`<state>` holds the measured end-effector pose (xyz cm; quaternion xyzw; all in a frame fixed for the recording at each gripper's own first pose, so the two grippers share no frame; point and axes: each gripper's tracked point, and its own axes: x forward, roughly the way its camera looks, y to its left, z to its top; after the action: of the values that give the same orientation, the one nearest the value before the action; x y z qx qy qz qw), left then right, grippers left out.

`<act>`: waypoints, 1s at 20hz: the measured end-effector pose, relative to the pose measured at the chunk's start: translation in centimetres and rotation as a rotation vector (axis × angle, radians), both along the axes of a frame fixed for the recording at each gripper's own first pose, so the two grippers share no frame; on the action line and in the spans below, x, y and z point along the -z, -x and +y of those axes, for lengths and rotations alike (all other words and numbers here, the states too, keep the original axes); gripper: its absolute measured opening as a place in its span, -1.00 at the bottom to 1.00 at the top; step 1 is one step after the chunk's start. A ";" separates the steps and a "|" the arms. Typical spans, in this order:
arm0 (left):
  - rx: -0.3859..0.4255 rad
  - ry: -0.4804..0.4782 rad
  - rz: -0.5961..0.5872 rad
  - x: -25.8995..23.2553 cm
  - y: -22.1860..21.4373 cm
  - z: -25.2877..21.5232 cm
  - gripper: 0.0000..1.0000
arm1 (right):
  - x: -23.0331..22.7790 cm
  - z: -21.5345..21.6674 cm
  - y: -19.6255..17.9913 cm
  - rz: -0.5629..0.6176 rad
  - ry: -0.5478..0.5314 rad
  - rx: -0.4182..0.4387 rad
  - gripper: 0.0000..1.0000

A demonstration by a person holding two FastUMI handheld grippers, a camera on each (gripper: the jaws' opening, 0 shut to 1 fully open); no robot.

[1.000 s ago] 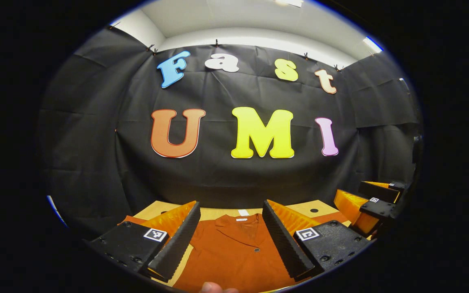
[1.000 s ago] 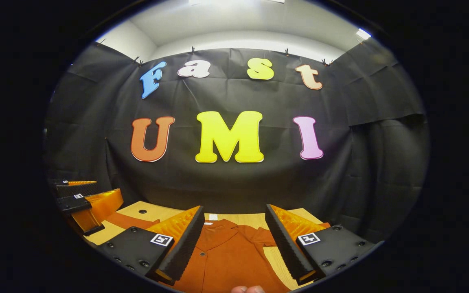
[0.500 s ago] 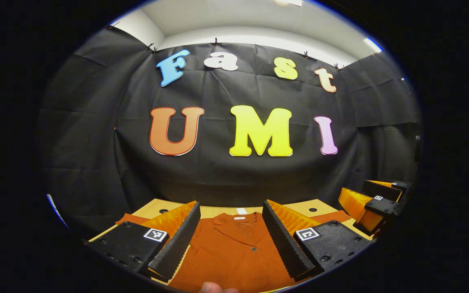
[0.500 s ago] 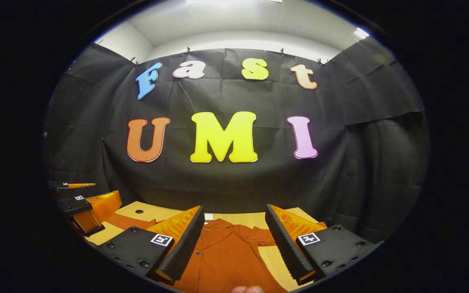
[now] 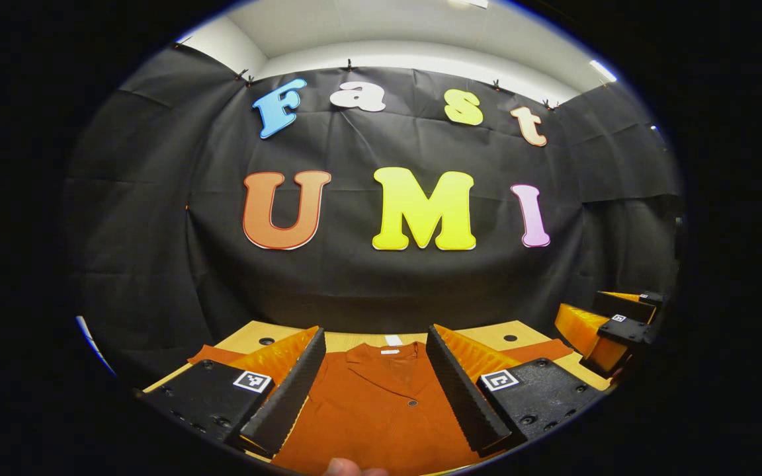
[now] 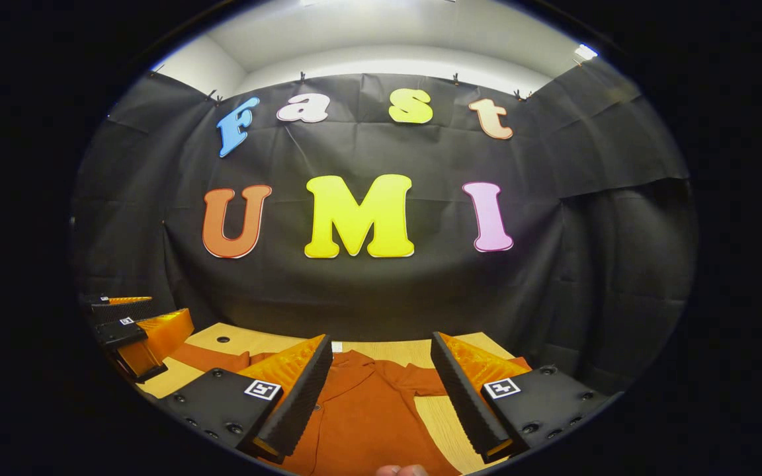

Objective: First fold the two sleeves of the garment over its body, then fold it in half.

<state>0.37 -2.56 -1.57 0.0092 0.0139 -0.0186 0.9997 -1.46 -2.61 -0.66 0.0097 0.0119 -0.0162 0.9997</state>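
A rust-orange buttoned shirt (image 5: 381, 410) lies flat on a light wooden table (image 5: 487, 336), collar toward the far wall, sleeves spread to both sides. In the left gripper view my left gripper (image 5: 376, 378) is open above the shirt's chest, with nothing between its fingers. The right gripper (image 5: 609, 330) shows far off at the right edge there. In the right gripper view the shirt (image 6: 364, 416) lies below my right gripper (image 6: 378, 382), which is open over the shirt's right shoulder and short sleeve (image 6: 424, 380). The left gripper (image 6: 136, 330) shows at the left there.
The table (image 6: 440, 423) ends at the black cloth wall close behind the collar. Small dark holes (image 5: 266, 342) mark the tabletop near its far corners. A fingertip (image 5: 344, 468) shows at the bottom edge of the left gripper view.
Both views have tilted down slightly, so a little more of the shirt and table shows. The jaws stay open and the shirt has not moved.
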 end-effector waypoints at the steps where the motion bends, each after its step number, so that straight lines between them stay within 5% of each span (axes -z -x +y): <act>1: 0.002 0.001 0.005 0.2 -0.1 -0.1 0.98 | 0.3 -0.3 -0.2 0.007 -0.006 0.001 0.89; 5: 0.034 0.023 0.055 1.9 -0.8 -1.6 0.98 | 1.6 -3.6 -1.3 0.065 -0.010 0.029 0.89; 10: 0.045 0.051 0.133 4.6 -2.6 -3.7 0.98 | 2.6 -12.9 -4.5 0.151 0.011 0.058 0.87; 20: 0.030 0.099 0.308 7.0 -5.5 -9.3 0.92 | 14.0 -35.5 -18.2 0.440 -0.062 0.086 0.87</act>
<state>5.88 -11.88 -8.55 -0.0428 0.1662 -0.0352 0.9845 16.79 -38.09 -14.68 0.0371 0.2296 -0.0602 0.9707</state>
